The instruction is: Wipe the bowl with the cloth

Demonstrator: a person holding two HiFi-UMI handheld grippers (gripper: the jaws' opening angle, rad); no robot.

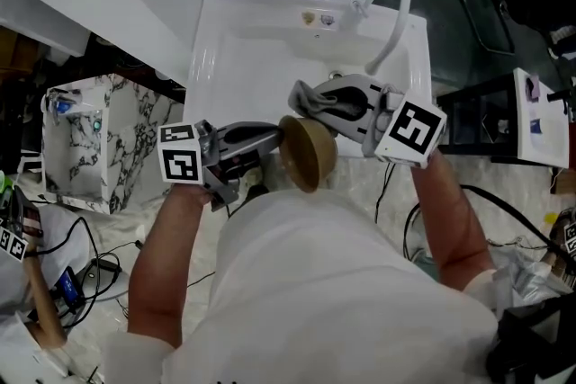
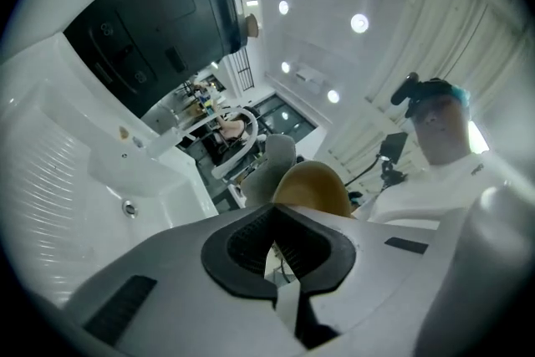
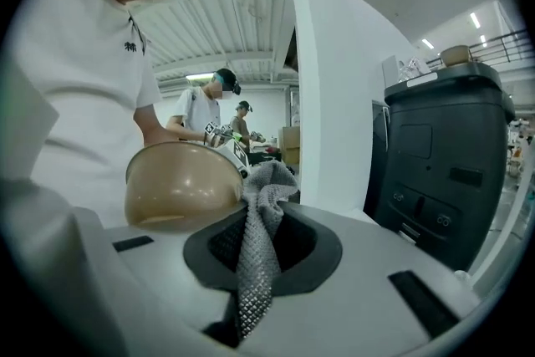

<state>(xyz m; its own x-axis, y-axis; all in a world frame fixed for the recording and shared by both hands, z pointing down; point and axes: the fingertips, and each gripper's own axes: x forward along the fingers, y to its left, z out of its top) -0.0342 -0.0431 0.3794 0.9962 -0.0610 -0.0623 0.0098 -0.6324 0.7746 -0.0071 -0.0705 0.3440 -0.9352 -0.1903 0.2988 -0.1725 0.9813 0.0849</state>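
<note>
Held above the sink (image 1: 225,58), the left gripper (image 1: 275,138) pinches the bowl (image 1: 308,154) by its rim. Only the right gripper view shows the right gripper (image 3: 266,209) clenched on the cloth (image 3: 251,280), which touches the bowl.

No legible wording, brand or number anywhere. Only black-and-white square patterns on the left cube (image 1: 180,156) and right cube (image 1: 414,130); shirt (image 3: 75,71) emblem (image 3: 129,47), upper left, too small to read.
</note>
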